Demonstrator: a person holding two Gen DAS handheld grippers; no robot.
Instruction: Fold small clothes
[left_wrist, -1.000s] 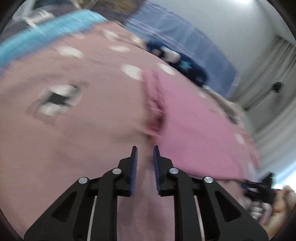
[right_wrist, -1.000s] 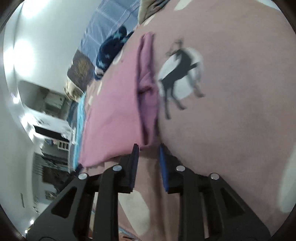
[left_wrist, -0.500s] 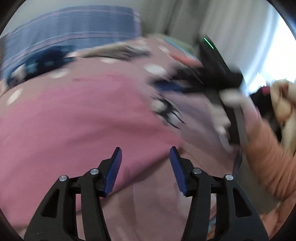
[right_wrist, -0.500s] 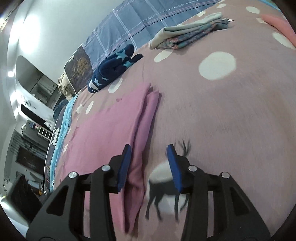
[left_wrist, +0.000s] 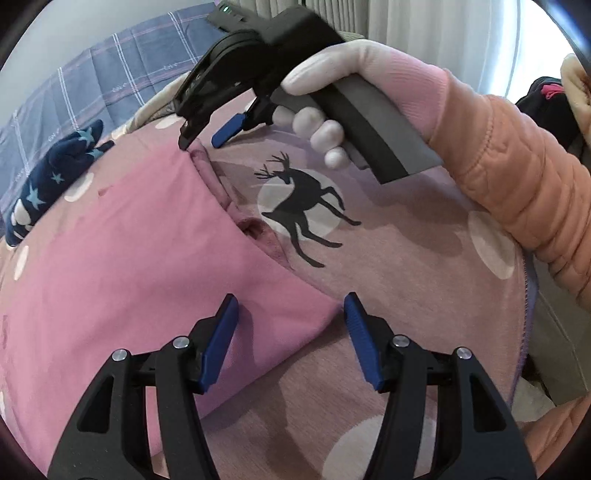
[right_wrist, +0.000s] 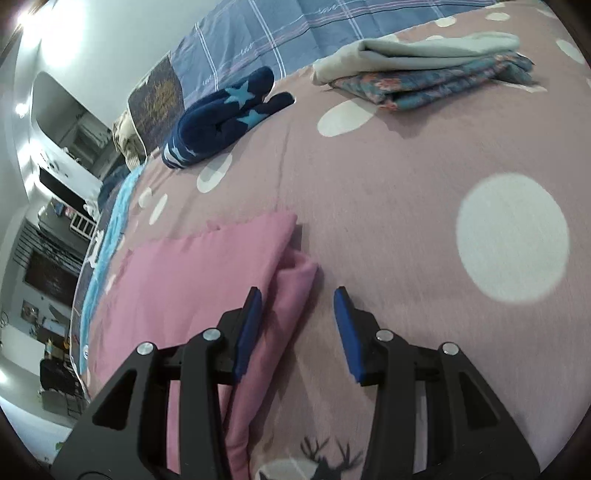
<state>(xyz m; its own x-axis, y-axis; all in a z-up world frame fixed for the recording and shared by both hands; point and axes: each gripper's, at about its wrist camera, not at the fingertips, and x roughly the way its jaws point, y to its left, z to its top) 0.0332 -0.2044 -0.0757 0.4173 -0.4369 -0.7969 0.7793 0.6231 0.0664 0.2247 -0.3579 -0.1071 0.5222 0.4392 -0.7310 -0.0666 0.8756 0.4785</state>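
Pink garment (left_wrist: 140, 258) lies flat on the bedspread (left_wrist: 406, 258), partly folded, w/ a bunched, doubled edge running along its side next to the deer print (left_wrist: 303, 206). It sits near the bedspread's front edge, well apart from the navy star garment (right_wrist: 225, 114) and the folded stack (right_wrist: 424, 70), both up by the far edge near the plaid pillow (right_wrist: 277, 33).

Left gripper (left_wrist: 290, 341): jaws have just been opening, now stand wide. They hang over the garment's near corner, nothing pinched btwn the pads. Right gripper (right_wrist: 297, 328): jaws have also just been opening, now about half apart, straddling the garment's far corner. Left pad hangs over the bunched edge, right pad over bare bedspread; no grip visible. In the left wrist view one finger tip looks to be touching that far corner, can't tell if it presses.

My read: both claws are lining up on the two corners of that edge for the next fold.

Risks from here:
- Bunched edge is several layers thick. A shallow pinch may catch only the top layer → fold comes out crooked or opens up.
- Pad going too deep could grab bedspread along w/ the garment, drags the cover.
- Two grippers at unequal depth/timing → one corner lifts first, cloth skews.
- Soft fabric may slip out of a loose grip mid-lift.
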